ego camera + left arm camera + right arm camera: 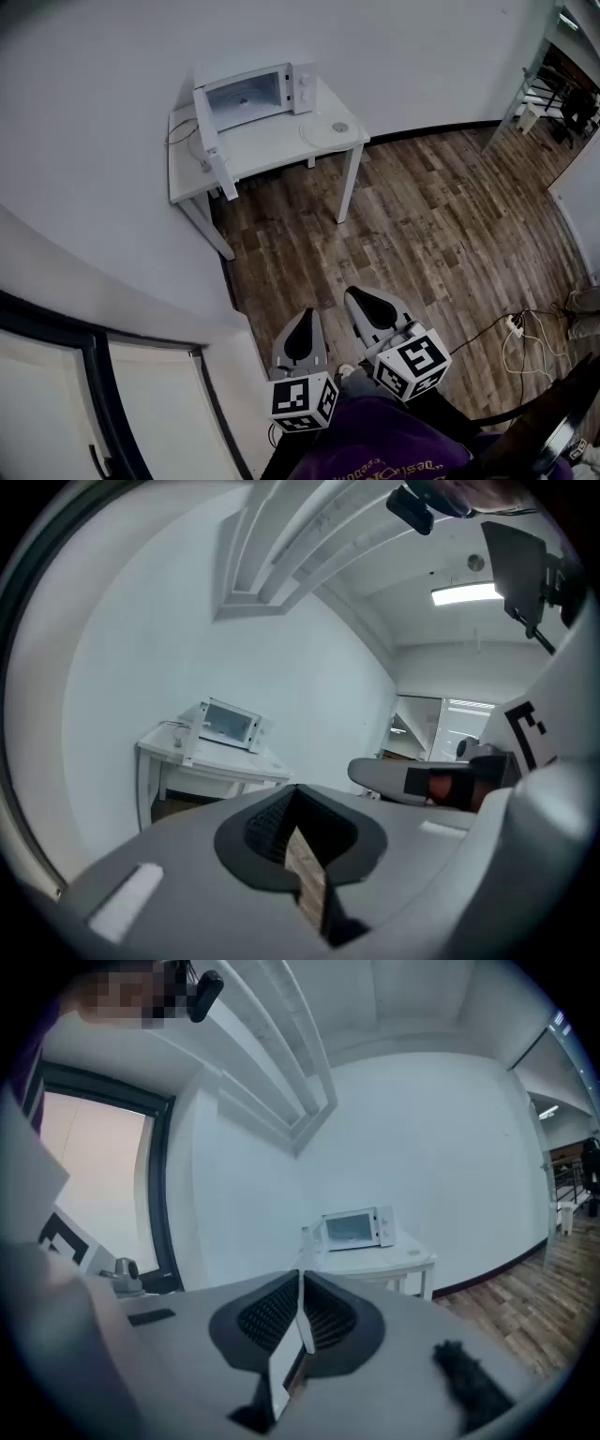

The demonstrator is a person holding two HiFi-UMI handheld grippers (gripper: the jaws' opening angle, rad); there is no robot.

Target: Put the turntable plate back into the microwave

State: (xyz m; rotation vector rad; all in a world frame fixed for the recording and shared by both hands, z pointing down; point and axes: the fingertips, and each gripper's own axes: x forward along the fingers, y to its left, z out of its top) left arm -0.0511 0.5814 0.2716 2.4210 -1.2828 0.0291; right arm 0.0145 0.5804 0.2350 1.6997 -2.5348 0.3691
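The turntable plate (pixel 324 130) lies flat in the upper middle of the head view, on the right end of a white table (pixel 272 152), just to the right of the microwave (pixel 281 89) and outside it; it is a thin round disc, pale and almost the same white as the tabletop, with a small grey round spot near its middle; the microwave is a white box with its door (pixel 205 120) swung wide open to the left, showing a pale, bare cavity; the table is smooth, on slim square legs, set against a plain white wall; the floor (pixel 422 216) is brown wood-grain planks; at the bottom of the frame, well apart from the table, the left gripper (pixel 304 328) and the right gripper (pixel 368 305) are smooth grey shells with black ribbed pads; both have their jaws pressed together with nothing between them.
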